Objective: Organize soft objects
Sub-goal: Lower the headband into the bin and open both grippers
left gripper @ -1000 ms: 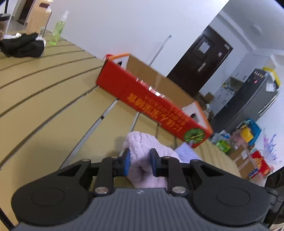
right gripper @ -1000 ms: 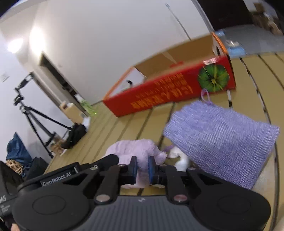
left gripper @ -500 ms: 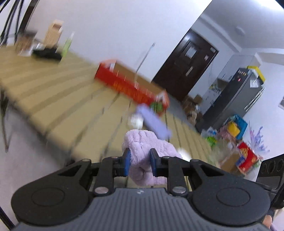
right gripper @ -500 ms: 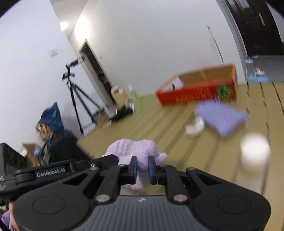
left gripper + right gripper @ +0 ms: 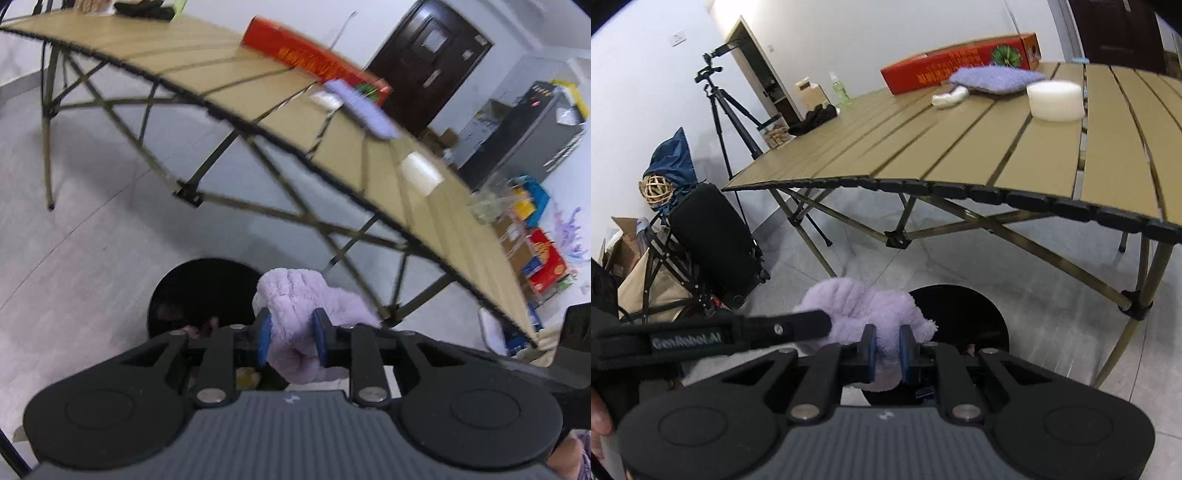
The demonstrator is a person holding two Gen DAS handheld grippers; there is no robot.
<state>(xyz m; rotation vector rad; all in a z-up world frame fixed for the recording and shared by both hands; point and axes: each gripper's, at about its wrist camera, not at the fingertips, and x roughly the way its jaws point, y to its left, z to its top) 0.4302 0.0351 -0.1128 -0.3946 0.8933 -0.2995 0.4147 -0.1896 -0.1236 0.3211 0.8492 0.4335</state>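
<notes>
**Fig. — Both grippers clamped on one plush item above a dark bin**

Left wrist view: left gripper (image 5: 291, 341), lower centre of frame, jaws narrowed onto a fluffy lilac plush cloth (image 5: 306, 317); blue pads (image 5: 264, 338) press its sides. Directly behind the cloth, centre-left, sits a round black bin (image 5: 199, 291) on the grey tiled floor; pinkish contents are visible inside, not identifiable. Upper half of frame: tan slatted folding table (image 5: 229, 99) w/ a long red cardboard box (image 5: 310, 61), a flat purple knitted cloth (image 5: 362, 107) just beside the box, and a white round foam block (image 5: 421, 171) near the table edge.

Right wrist view: right gripper (image 5: 886, 350), lower centre, jaws nearly together, pinching a fold of the same cloth (image 5: 864, 314). The other gripper's black finger (image 5: 738, 332) enters from the left and touches the cloth. The bin (image 5: 964, 317) lies behind, centre-right. A black tripod (image 5: 727, 96) stands at upper left.
</notes>
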